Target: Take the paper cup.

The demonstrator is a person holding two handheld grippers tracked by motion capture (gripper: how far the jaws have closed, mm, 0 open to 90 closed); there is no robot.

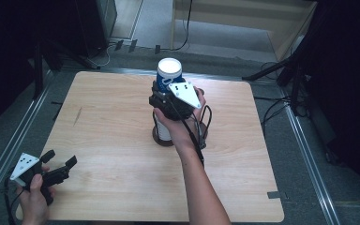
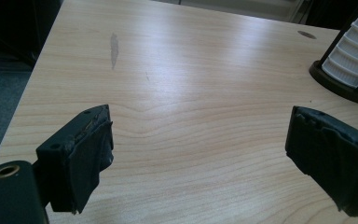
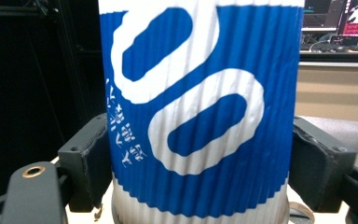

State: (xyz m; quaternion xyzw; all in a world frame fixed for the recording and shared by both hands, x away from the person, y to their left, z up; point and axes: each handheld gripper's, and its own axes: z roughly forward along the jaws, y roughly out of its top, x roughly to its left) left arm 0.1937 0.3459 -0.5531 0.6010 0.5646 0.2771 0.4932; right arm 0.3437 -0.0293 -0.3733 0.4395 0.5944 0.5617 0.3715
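A blue and white ribbed paper cup [image 1: 169, 70] tops a stack of white ribbed cups [image 1: 163, 131] that stands in a black wire holder [image 1: 160, 139] at the middle of the wooden table [image 1: 112, 154]. My right gripper [image 1: 163, 92] is shut on this cup [image 3: 200, 112]; in the right gripper view its pads [image 3: 86, 158] press both sides of the ribbed wall. My left gripper [image 1: 61, 160] hovers near the table's front left corner, open, with bare wood between its pads [image 2: 86, 154]. The holder's base [image 2: 340, 84] and white cups [image 2: 354, 56] appear at the far right of the left gripper view.
A dark streak [image 2: 114, 46] marks the wood at the left. Metal rails [image 1: 309, 154] run along both sides of the table. Cables and black stand legs [image 1: 272, 70] lie on the floor behind. Screens [image 3: 345, 18] glow beyond the cup.
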